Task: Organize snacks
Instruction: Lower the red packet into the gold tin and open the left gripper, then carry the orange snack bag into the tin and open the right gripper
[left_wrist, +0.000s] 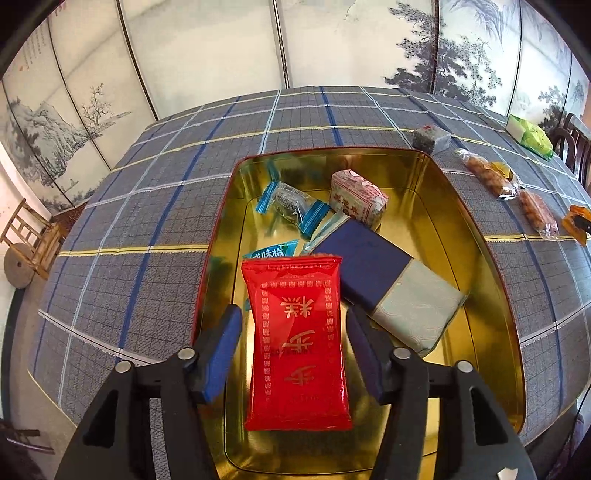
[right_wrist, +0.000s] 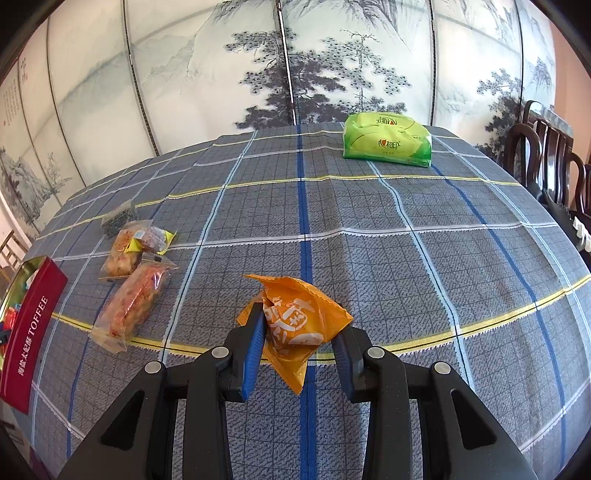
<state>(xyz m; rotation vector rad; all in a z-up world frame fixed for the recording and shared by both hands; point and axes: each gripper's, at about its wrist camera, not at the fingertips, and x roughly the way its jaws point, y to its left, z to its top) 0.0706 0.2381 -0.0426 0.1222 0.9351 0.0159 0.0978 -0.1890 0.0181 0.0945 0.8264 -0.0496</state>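
A: Covering the whole table is a grey checked cloth (right_wrist: 369, 266), and on it stands the gold tin (left_wrist: 491, 258), red outside and marked TOFFEE in the right wrist view.

B: What lies in the tin?

A: A flat navy and pale grey packet (left_wrist: 391, 288) sits to the right. A red packet (left_wrist: 295, 343) lies lengthwise near the front, over a light blue wrapper (left_wrist: 273, 253). Further back are a pink-printed block (left_wrist: 358, 195) and a blue twist-wrapped sweet (left_wrist: 291, 205).

B: And the left gripper (left_wrist: 293, 332)?

A: Its jaws stand spread on either side of the red packet, with a gap showing at each pad, so nothing is pinched.

B: The right gripper (right_wrist: 297, 343)?

A: It pinches an orange packet (right_wrist: 295, 317) just above the cloth, the blue pads pressed into its sides.

B: What else is out on the cloth?

A: A green pack (right_wrist: 388, 140) lies far back. Two clear packets of orange-brown snacks (right_wrist: 129, 302) lie near the tin, with a small dark packet (right_wrist: 118, 218) behind them.
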